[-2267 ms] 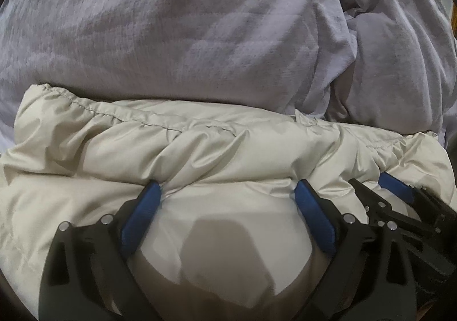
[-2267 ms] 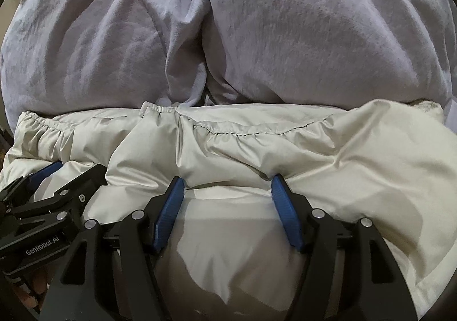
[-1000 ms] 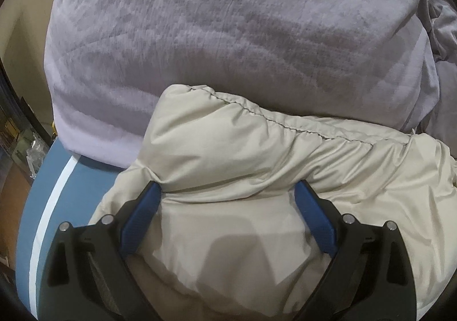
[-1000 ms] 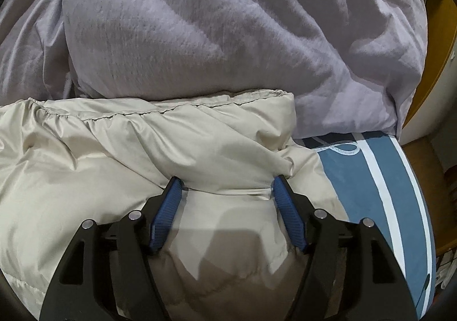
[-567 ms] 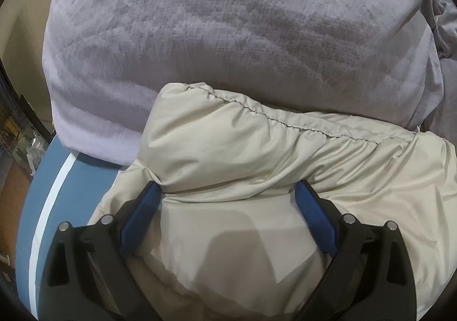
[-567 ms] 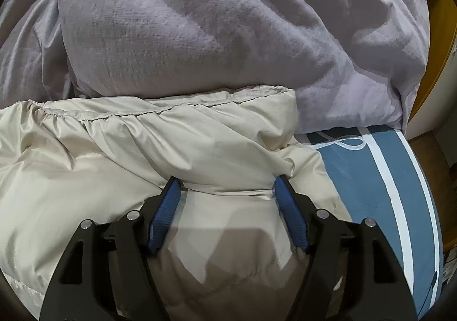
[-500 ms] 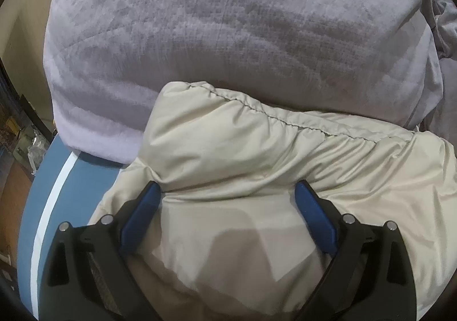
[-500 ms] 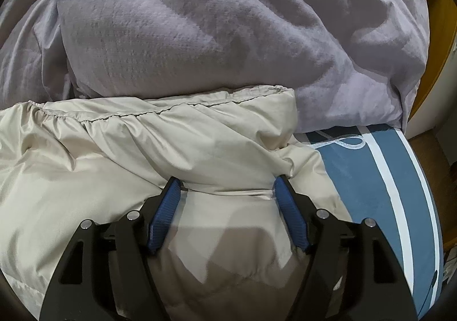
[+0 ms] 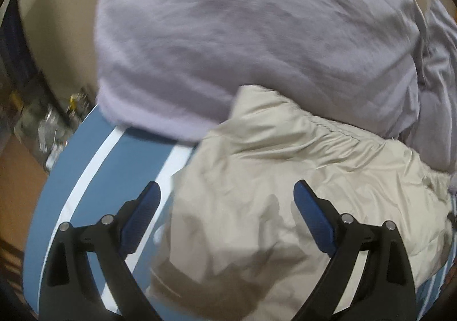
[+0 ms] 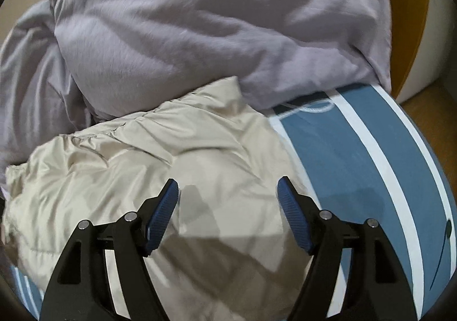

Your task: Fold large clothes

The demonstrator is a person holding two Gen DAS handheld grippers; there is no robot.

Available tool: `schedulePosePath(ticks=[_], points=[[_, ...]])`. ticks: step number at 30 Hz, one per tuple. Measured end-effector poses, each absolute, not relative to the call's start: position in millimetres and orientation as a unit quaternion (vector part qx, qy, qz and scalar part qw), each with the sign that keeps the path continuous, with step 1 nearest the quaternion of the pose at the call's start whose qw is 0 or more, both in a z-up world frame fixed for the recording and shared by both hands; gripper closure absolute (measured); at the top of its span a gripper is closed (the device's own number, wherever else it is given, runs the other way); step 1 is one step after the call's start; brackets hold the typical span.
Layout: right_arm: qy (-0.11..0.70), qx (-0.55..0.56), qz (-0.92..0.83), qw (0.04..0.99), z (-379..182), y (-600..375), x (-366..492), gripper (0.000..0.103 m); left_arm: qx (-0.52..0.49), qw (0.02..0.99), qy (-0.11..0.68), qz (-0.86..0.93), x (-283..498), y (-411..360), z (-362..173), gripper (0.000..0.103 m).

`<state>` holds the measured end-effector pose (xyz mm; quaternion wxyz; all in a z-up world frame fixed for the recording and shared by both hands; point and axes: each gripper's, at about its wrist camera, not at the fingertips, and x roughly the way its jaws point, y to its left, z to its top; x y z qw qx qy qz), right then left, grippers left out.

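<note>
A cream puffer jacket (image 9: 285, 178) lies bunched on a blue bed sheet with white stripes (image 9: 120, 149), its gathered hem against a lilac duvet. My left gripper (image 9: 225, 204) hovers above the jacket's left end, open, its blue pads clear of the cloth. In the right wrist view the same jacket (image 10: 142, 167) lies below my right gripper (image 10: 228, 201), whose jaws are opening above the jacket's right end; nothing is pinched between the pads.
A bulky lilac duvet (image 9: 257, 41) fills the far side of the bed, also the duvet (image 10: 200, 30) in the right wrist view. The striped sheet (image 10: 357, 164) shows bare at the right. A wooden floor (image 10: 428, 115) and a yellow-white object (image 10: 411, 21) lie beyond the bed edge.
Both grippers let go of the jacket and lifted off it. The left one drew back to the left, the right one to the right, showing more blue sheet. The jacket has settled flat.
</note>
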<state>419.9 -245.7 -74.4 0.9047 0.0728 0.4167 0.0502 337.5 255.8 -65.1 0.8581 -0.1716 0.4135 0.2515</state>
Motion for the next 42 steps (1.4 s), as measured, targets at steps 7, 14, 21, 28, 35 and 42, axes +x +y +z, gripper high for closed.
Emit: schedulePosePath(ticks=[7,14,21,28,35,42], points=[[0.477,0.117,0.06,0.869,-83.9,-280.2,413.1,0.021,-0.233,0.832,0.43,0.263,295.5,274.9,-83.1,0.01],[0.534,0.197,0.091,0.817,-121.2,-304.2,414.9,0.017,-0.32,0.794,0.45,0.255,280.1,277.1,-113.4,0.01],[0.555,0.235,0.162,0.781,-141.5,-304.2,428.0,0.028,-0.392,0.767,0.432,0.267,284.4,273.2,-132.5,0.016],[0.546,0.247,0.204,0.774,-143.0,-307.4,430.2,0.062,-0.388,0.776,0.41,0.281,286.4,252.9,-118.4,0.051],[0.522,0.255,0.209,0.787,-123.4,-307.5,415.6,0.078,-0.388,0.793,0.387,0.267,275.4,248.3,-98.9,0.073],[0.518,0.245,0.216,0.79,-120.5,-295.1,375.7,0.079,-0.367,0.815,0.377,0.242,228.0,252.3,-79.4,0.074]])
